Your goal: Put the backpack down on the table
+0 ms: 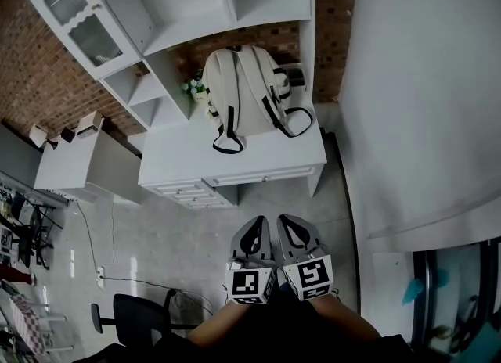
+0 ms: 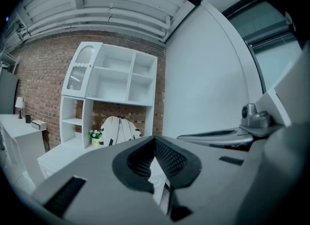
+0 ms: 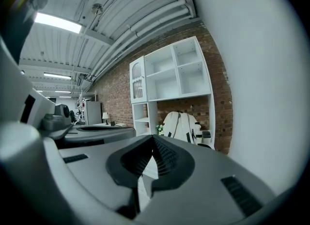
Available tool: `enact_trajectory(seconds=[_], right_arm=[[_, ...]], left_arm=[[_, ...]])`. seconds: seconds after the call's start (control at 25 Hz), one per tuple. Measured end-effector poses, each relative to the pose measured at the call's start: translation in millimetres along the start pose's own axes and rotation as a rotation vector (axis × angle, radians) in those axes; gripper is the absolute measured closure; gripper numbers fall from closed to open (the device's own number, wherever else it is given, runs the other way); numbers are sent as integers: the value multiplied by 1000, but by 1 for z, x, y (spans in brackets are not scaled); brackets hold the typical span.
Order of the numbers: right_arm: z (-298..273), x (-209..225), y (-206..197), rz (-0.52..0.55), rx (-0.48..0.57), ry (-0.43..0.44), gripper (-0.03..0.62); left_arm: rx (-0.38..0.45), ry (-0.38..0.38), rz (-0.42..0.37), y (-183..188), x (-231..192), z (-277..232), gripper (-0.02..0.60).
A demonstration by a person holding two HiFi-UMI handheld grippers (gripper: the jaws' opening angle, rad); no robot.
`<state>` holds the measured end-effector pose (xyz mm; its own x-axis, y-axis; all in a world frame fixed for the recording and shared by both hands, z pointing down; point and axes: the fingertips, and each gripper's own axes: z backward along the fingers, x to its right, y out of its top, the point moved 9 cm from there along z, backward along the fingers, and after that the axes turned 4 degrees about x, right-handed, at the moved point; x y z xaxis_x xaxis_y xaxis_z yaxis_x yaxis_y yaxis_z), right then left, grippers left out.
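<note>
Backpack placement, viewed from above and along both tools. The pale backpack [image 1: 243, 91] stands upright at the back of the white table [image 1: 180, 158], leaning toward the shelf unit [image 1: 188, 1] and the brick wall, with a small pot of flowers [image 1: 196, 88] just beside it on the left and its dark-edged straps [image 1: 227, 141] draped forward over the tabletop. The left gripper [image 1: 255, 232] and the right gripper [image 1: 296, 231] are side by side close to the person's body, well apart from the table. Each gripper view shows its fingers [image 2: 172, 158] pressed together with nothing between them. By this layout the pack appears already set down, and the step in hand is judged to be standing clear of it. To do this well, keep both tools away from the loose straps, so that no loop catches and tips the pack. Confirm that the pack rests steadily against the shelf, without crowding the flower pot, before counting the task done.
</note>
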<state>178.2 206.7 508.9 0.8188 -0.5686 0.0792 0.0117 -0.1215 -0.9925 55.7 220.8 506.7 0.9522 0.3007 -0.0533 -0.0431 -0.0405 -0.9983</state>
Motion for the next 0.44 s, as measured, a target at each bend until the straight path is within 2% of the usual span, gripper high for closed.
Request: enact_trajectory(seconds=[0.44], right_arm=[[0,-14,-4,-3,3,47,577]], left_arm=[[9,23,-36,0,-7,17,565]])
